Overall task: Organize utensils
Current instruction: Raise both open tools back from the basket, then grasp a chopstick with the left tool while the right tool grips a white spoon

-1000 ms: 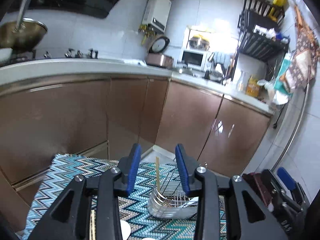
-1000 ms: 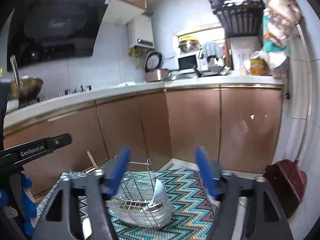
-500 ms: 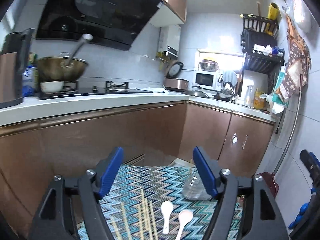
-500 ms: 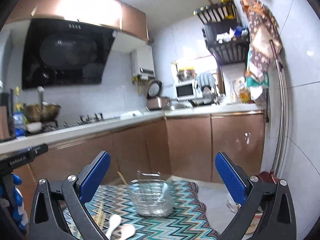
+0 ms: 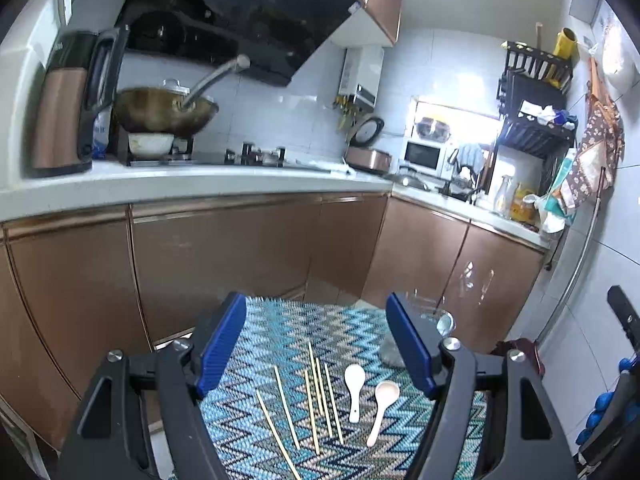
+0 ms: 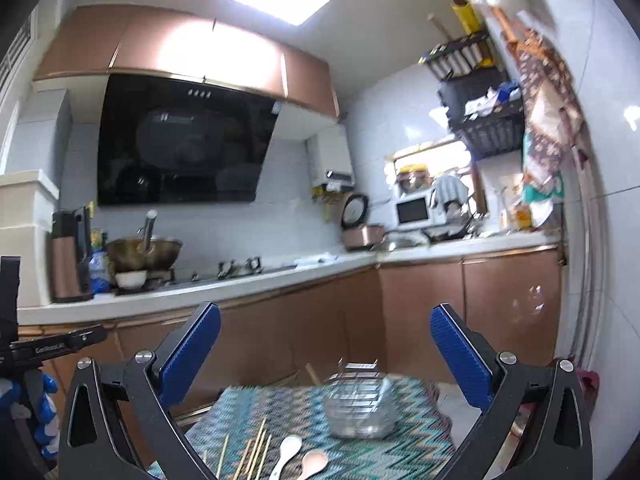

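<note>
Several wooden chopsticks [image 5: 316, 396] lie side by side on a zigzag blue cloth [image 5: 280, 340]. A white spoon [image 5: 355, 384] and a pinkish spoon [image 5: 384, 404] lie to their right. A wire utensil basket [image 6: 358, 404] stands at the cloth's far right, holding one chopstick [image 6: 312, 374] and a metal spoon; the left wrist view shows only its edge [image 5: 430, 314]. My left gripper [image 5: 316, 344] is open and empty, above the chopsticks. My right gripper [image 6: 326, 348] is open wide and empty, raised above the cloth. The chopsticks [image 6: 256, 452] and both spoons [image 6: 288, 454] also show in the right wrist view.
Brown kitchen cabinets [image 5: 240, 248] under a white counter [image 5: 200, 184] stand behind the table. A wok [image 5: 164, 112] and a kettle [image 5: 64, 108] are on the counter. A red dustpan [image 5: 520, 350] lies on the floor at the right.
Both grippers have pulled back and up from the basket and opened wider. The chopsticks and the two spoons on the cloth have come into view.
</note>
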{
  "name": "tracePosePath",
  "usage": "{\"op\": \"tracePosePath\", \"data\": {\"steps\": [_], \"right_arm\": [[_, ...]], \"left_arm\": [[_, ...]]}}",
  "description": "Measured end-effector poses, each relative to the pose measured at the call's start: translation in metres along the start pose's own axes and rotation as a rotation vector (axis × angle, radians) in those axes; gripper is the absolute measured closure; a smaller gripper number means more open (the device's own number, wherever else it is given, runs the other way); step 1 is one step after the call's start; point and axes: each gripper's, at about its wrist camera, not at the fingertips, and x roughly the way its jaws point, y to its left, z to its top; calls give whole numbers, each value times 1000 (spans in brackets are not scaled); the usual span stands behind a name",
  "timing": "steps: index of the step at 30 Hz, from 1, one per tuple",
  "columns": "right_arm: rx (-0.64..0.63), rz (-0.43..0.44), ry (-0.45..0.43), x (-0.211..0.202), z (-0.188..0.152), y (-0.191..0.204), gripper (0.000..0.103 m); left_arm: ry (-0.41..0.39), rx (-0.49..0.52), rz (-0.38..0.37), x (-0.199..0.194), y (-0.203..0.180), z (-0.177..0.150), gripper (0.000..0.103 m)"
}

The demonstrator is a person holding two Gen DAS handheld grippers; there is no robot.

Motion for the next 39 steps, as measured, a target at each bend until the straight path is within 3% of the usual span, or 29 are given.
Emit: {"op": "tracePosePath", "data": {"steps": [4,10,18,22,26,30,39], "right_arm": [[40,13,113,22,-18,-10,0],[118,66,309,77,-66,-32,1],[238,167,608,172,-154,-54,37],[281,210,756,216,-204,-58,49],[303,235,843,245,-238,-62,52],[308,253,887,264,-256,-63,53],[287,284,958,294,-282,-60,62]], "left_arm": [[73,-15,-21,28,4,-11,32],[235,-49,-54,105,8,-32,32],[492,-88,-78,228,16,-69,33],[612,-95,-82,288,13,-91,34],[706,-88,-68,340,8,-103,44],[801,-95,-40,388,8,-118,62],[898,-99,-14,437,10,-136,84]]}}
